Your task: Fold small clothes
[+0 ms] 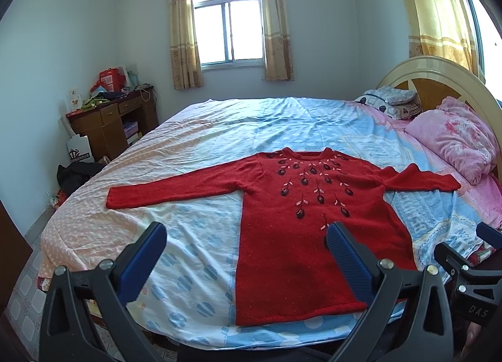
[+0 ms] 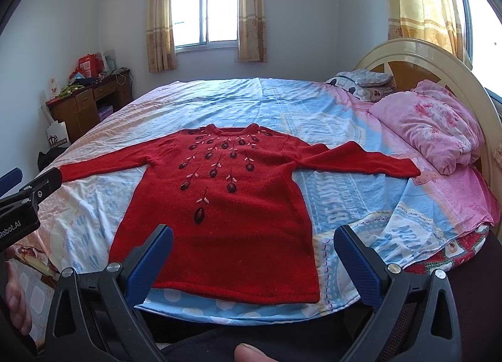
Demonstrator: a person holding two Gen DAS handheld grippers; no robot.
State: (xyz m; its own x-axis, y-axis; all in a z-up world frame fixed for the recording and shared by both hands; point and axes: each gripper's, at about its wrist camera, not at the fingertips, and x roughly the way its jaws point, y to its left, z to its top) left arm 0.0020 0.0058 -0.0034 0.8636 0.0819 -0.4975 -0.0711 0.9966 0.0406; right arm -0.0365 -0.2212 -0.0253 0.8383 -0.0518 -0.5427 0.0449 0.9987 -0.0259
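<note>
A small red knitted sweater [image 1: 282, 236] with dark embroidered flowers lies flat, face up, on the bed, both sleeves spread out sideways and the hem toward me; it also shows in the right wrist view [image 2: 238, 220]. My left gripper [image 1: 246, 233] is open and empty, held above the near bed edge over the sweater's left side. My right gripper [image 2: 252, 233] is open and empty, held above the hem and the sweater's right lower side. Neither gripper touches the sweater.
The bed [image 1: 194, 148] has a blue, white and pink patterned sheet. A folded pink quilt [image 1: 455, 139] and pillows [image 1: 389, 101] lie by the cream headboard [image 1: 439, 70] at the right. A cluttered wooden desk [image 1: 109, 114] stands at the far left wall.
</note>
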